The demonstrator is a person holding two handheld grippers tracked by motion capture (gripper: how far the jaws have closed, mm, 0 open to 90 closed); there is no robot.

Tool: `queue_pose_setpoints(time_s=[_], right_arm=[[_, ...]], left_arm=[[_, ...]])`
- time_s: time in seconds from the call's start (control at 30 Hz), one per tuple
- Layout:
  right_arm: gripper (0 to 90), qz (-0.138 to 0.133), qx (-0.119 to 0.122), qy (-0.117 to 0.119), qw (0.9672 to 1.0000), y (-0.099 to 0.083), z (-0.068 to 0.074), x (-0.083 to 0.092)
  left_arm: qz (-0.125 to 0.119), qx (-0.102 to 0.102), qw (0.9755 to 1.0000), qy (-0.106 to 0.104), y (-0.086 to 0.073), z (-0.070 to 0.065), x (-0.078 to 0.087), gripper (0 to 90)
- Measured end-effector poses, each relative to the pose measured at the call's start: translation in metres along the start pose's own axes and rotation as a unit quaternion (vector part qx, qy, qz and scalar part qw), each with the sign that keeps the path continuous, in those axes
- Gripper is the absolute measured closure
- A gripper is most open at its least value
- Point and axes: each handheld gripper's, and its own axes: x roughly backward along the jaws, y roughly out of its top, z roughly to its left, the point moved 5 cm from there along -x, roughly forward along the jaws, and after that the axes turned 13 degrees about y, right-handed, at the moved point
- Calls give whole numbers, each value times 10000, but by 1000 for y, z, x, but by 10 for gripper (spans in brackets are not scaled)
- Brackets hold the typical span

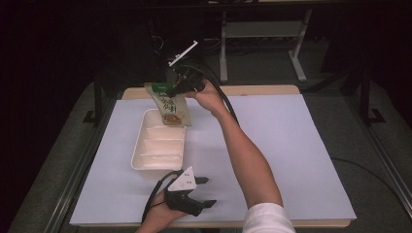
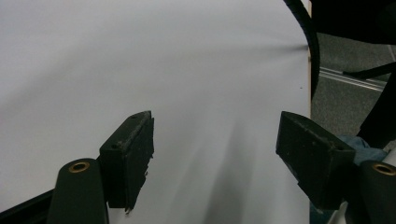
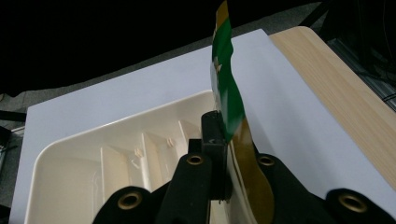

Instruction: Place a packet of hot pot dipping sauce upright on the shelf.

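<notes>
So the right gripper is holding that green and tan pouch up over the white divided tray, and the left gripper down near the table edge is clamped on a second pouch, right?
Not quite. The left gripper holds nothing: the left gripper view shows its jaws apart with only the white table cover between them. The rest stands: the right gripper is shut on the pouch, hanging above the far end of the divided tray.

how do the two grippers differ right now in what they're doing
The right gripper is shut on the green-topped pouch; the left gripper stands open with nothing between its jaws.
The right gripper is held up over the far end of the white divided tray; the left gripper sits low near the table's front edge, in front of the tray.
Both are black, two-jawed and hand-held.
</notes>
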Motion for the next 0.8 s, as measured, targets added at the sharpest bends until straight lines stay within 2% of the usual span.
queue_pose_setpoints(time_s=[0.17, 0.63, 0.8], right_arm=[[894, -40, -54, -18, 10000, 1, -4, -7], [893, -32, -107, 139, 9998, 10, -7, -34], [892, 66, -84, 226, 9997, 7, -9, -48]], left_arm=[[-53, 111, 9999, -36, 1, 1, 1, 266], [-50, 56, 10000, -17, 1, 0, 1, 260], [-69, 48, 10000, -1, 1, 1, 1, 257]])
